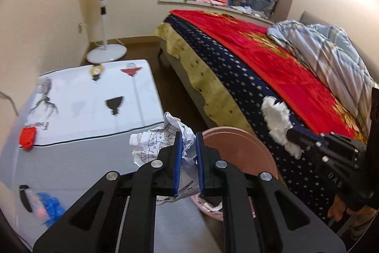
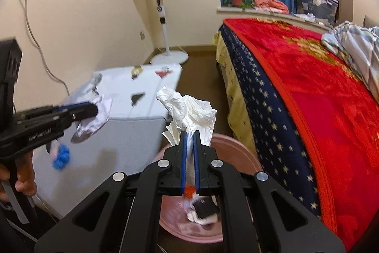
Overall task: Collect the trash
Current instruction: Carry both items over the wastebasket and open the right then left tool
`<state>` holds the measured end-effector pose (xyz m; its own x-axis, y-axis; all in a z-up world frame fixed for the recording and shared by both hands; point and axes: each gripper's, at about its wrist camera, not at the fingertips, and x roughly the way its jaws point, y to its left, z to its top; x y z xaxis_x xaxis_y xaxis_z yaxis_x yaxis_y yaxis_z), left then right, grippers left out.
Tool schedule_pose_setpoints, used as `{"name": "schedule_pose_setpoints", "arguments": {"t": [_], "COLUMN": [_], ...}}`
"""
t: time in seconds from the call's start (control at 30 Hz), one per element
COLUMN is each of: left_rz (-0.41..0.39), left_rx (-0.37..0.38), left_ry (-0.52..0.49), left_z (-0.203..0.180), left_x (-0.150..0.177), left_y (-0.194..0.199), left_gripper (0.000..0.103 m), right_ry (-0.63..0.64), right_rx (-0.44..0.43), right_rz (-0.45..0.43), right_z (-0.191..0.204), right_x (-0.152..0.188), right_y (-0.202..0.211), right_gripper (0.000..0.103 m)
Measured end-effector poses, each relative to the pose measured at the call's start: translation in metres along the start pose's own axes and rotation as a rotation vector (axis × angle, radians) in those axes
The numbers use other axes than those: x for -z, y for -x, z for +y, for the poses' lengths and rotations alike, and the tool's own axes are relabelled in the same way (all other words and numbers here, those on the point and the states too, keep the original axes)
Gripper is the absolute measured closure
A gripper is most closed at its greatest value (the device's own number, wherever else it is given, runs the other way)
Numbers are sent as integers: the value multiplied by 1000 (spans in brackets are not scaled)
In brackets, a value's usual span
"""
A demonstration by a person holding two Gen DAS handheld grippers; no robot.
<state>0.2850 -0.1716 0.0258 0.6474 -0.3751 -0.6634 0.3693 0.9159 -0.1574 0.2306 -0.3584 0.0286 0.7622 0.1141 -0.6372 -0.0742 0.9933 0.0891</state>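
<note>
Gripping a crumpled printed paper ball between nearly closed blue pads, left tool, above and just left of the pink trash bin. Pinching a white tissue wad between almost touching pads, right tool, directly over the same bin, with scraps already inside below the fingers. Beyond and left of both tools, a white desk with a red item at its near edge; to the right, the bed.
</note>
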Motion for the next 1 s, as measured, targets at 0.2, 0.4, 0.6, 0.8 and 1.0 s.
{"name": "schedule_pose_setpoints", "arguments": {"t": [0.2,0.4,0.6,0.8,1.0], "left_rz": [55,120,123,122,126], "left_rx": [27,40,41,71,91], "left_ry": [-44,-42,-38,-35,-50], "left_z": [-26,-26,-25,-28,-35], "left_x": [8,18,18,18,20], "left_y": [-31,-58,-63,-64,-66], "left_gripper": [91,91,91,91,91], "right_ry": [-33,-16,-26,-56,-67], "right_rx": [33,39,56,90,96], "right_rz": [71,114,135,135,121], "right_z": [-22,-22,-20,-25,-29], "right_x": [11,17,22,23,21], "right_y": [-15,-29,-41,-42,-37], "right_gripper": [97,97,93,61,59]}}
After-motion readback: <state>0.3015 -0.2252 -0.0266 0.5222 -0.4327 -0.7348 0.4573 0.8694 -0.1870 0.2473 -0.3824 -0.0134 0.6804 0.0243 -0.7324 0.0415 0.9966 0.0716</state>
